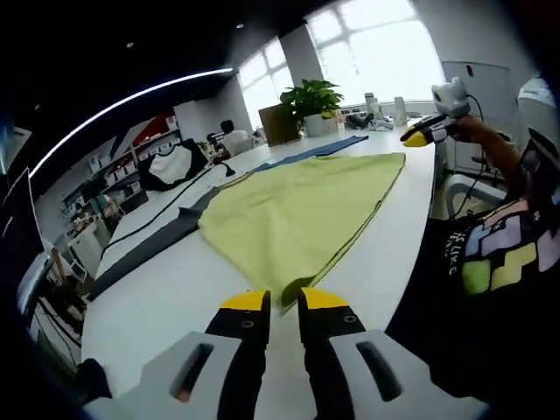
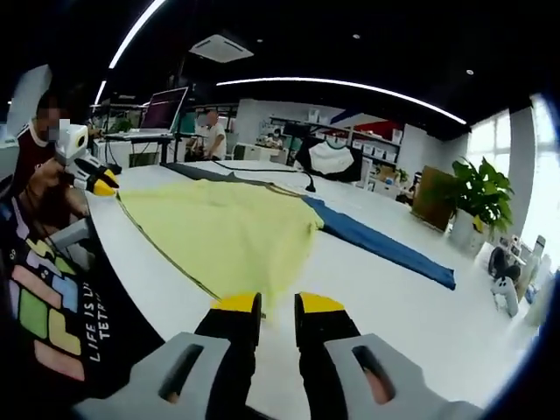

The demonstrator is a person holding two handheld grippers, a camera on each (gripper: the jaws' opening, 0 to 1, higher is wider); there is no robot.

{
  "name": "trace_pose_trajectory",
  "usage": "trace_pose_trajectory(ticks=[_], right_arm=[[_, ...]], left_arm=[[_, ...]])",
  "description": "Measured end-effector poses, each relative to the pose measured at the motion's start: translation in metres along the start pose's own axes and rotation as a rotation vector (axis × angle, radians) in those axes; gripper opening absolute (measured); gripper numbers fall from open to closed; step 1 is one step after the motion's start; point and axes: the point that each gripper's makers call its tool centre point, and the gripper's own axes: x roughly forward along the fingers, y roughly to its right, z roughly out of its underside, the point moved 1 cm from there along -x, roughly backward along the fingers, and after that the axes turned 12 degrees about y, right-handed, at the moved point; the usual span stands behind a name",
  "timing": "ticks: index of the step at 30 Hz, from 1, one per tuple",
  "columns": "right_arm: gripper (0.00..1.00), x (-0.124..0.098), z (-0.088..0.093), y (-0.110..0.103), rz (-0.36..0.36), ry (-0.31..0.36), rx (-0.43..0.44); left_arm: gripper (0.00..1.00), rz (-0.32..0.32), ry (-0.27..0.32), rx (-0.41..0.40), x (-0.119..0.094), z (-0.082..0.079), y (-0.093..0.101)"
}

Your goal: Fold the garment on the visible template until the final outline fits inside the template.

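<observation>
Office desks, monitors and shelving ring a long white table (image 1: 175,297), with a big window behind a potted plant (image 1: 312,103) at its far end. On the table lies a yellow-green garment (image 1: 293,210), spread over a dark blue template (image 2: 385,245) whose strip shows along the garment's far edge.

In the left gripper view, the left gripper (image 1: 282,302) has its yellow-tipped jaws at the garment's near corner, the cloth running into the narrow gap between them; it looks pinched, though I cannot tell for sure that the jaws bite. The right gripper (image 2: 276,306) stands the same way at the opposite corner (again cloth in the gap, grip uncertain). Each gripper also shows small in the other's view, held at the garment's far tip.

My reading: this is the start of a fold, both end corners taken along the edge nearest the person (image 2: 52,297). The next move calls for lifting both corners together and carrying them across, evenly, so the edge lands straight within the template.

The plant sits in a pale pot; no other containers are clear.
</observation>
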Motion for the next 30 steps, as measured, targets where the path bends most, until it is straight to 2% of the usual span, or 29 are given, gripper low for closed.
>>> trace_pose_trajectory(ticks=[5,9,12,14,16,18,20,23,25,30], right_arm=[[0.18,0.011,0.008,-0.010,-0.029,-0.029,0.018],[0.18,0.014,0.012,-0.003,-0.001,-0.038,0.060],[0.18,0.016,0.016,-0.001,0.008,-0.056,0.064],[0.17,0.017,0.022,-0.001,0.016,-0.083,0.064],[0.14,0.016,0.021,0.000,0.034,-0.084,0.070],[0.09,0.016,0.017,0.003,0.054,-0.070,0.040],[0.00,0.016,0.019,-0.001,0.034,-0.089,0.023],[0.00,0.018,0.027,-0.004,0.019,-0.109,0.070],[0.00,0.017,0.025,-0.003,0.025,-0.092,0.074],[0.00,0.015,0.025,-0.003,0.025,-0.111,0.079]], left_arm=[[0.07,-0.007,0.009,0.005,0.004,-0.001,-0.001],[0.06,-0.009,0.008,-0.006,0.006,-0.001,-0.001],[0.01,-0.006,0.006,-0.019,0.007,0.000,0.000],[0.01,-0.003,0.012,0.012,0.008,0.001,0.002],[0.01,-0.012,0.013,0.003,0.007,0.002,0.001],[0.01,-0.005,0.012,-0.024,0.007,0.004,0.001],[0.01,-0.009,0.014,-0.027,0.005,0.003,0.000],[0.01,-0.017,0.023,-0.021,0.004,0.001,-0.002],[0.01,-0.012,0.019,-0.027,0.004,0.001,-0.001],[0.01,-0.005,-0.001,0.001,-0.001,0.003,-0.001]])
